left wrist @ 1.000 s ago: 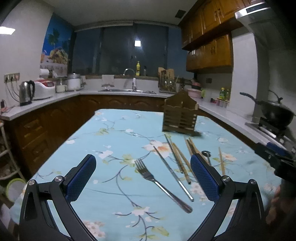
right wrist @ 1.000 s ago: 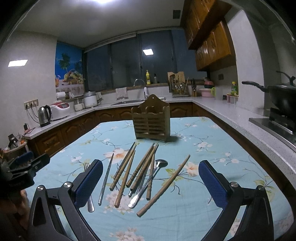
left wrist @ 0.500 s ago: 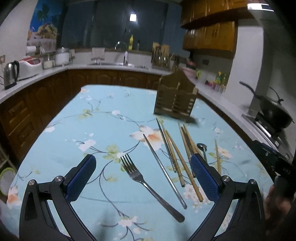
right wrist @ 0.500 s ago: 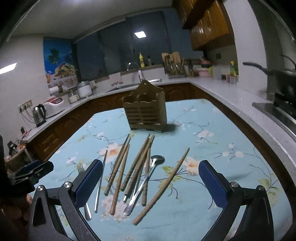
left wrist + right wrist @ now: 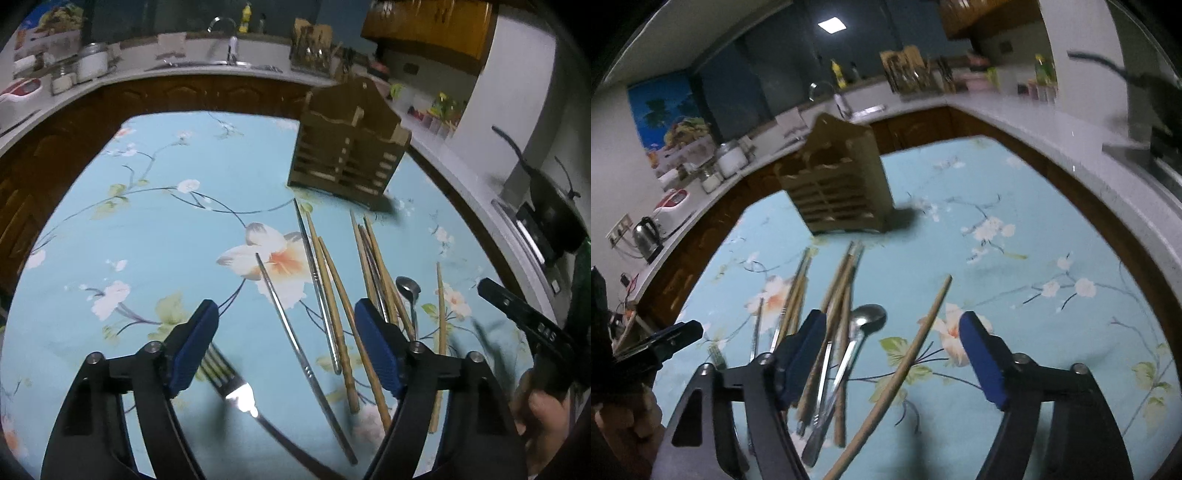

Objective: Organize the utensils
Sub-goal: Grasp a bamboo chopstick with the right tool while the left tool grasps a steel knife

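Both my tongs gape wide and empty: left tongs (image 5: 284,349) straddle steel chopsticks (image 5: 295,332), right tongs (image 5: 892,354) straddle one wooden chopstick (image 5: 908,354). I should pinch mid-shaft, one piece only, for the holder (image 5: 838,184).

Each gripper is built from black angular arms fitted with blue textured pads (image 5: 192,347) and round silver screws (image 5: 415,346) at the joints. The left gripper (image 5: 284,350) and the right gripper (image 5: 894,354) are alike. Bare skin of a hand (image 5: 543,413) is seen, and white markings on black plastic.
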Demonstrator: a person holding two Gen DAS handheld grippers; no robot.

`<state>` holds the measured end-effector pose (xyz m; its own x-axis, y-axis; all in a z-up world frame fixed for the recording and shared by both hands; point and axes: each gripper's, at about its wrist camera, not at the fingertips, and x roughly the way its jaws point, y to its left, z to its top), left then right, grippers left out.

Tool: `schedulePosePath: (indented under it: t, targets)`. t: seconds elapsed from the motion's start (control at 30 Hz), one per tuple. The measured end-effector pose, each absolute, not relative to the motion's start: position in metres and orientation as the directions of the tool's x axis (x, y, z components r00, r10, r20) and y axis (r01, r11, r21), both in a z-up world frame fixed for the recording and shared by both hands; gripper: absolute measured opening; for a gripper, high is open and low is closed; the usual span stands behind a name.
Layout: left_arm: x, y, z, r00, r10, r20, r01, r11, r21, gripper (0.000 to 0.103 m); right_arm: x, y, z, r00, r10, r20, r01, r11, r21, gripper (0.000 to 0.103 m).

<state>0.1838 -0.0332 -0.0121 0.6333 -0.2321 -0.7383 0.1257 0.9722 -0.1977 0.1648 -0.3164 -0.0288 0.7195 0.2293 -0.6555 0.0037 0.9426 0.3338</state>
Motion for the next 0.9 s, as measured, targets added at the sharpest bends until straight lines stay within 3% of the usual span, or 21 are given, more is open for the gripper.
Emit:
schedulePosePath:
  t: [0.13,0.23,0.3,0.37,0.47,0.53,0.67,0.73,0.77,0.83,0.9]
  targets:
    - [0.208,-0.040,-0.026,0.570,-0.243,-0.785,0.126,0.970,-0.208,0.060,0.185,-0.323,-0.043,0.682,0.223,-0.696,0.044,0.938,0.343,0.062]
    - [0.226,-0.039,-0.037,0.530,-0.253,-0.809,0.108,0.967,-0.232,0.058,0.199,-0.325,-0.052,0.656,0.204,-0.727,0.071,0.942,0.328,0.059]
    - [0.235,-0.039,-0.042,0.515,-0.248,-0.820,0.101,0.968,-0.229,0.055,0.208,-0.326,-0.058,0.636,0.204,-0.744,0.079,0.942,0.325,0.051]
    - [0.243,-0.039,-0.047,0.502,-0.237,-0.832,0.097,0.971,-0.218,0.051,0.214,-0.326,-0.062,0.620,0.204,-0.757,0.080,0.944,0.320,0.048]
    - [0.254,-0.041,-0.056,0.474,-0.219,-0.853,0.087,0.976,-0.202,0.042,0.223,-0.324,-0.072,0.591,0.191,-0.784,0.092,0.949,0.301,0.043]
    - [0.261,-0.041,-0.064,0.449,-0.213,-0.868,0.080,0.977,-0.198,0.029,0.227,-0.320,-0.075,0.585,0.183,-0.790,0.088,0.954,0.286,0.040]
    - [0.261,-0.048,-0.065,0.469,-0.192,-0.862,0.102,0.981,-0.163,0.024,0.235,-0.307,-0.078,0.579,0.140,-0.803,0.062,0.975,0.215,0.037]
    - [0.261,-0.053,-0.065,0.474,-0.192,-0.859,0.122,0.981,-0.152,0.016,0.237,-0.301,-0.079,0.582,0.114,-0.805,0.049,0.983,0.175,0.033]
    - [0.261,-0.055,-0.066,0.479,-0.189,-0.857,0.133,0.981,-0.143,0.014,0.238,-0.299,-0.080,0.585,0.114,-0.803,0.041,0.985,0.170,0.030]
    - [0.262,-0.058,-0.066,0.482,-0.193,-0.855,0.148,0.979,-0.138,0.007,0.239,-0.297,-0.082,0.591,0.109,-0.800,0.033,0.987,0.159,0.012]
    - [0.266,-0.060,-0.066,0.478,-0.209,-0.853,0.153,0.976,-0.154,0.006,0.241,-0.299,-0.082,0.592,0.127,-0.796,0.024,0.984,0.174,0.011]
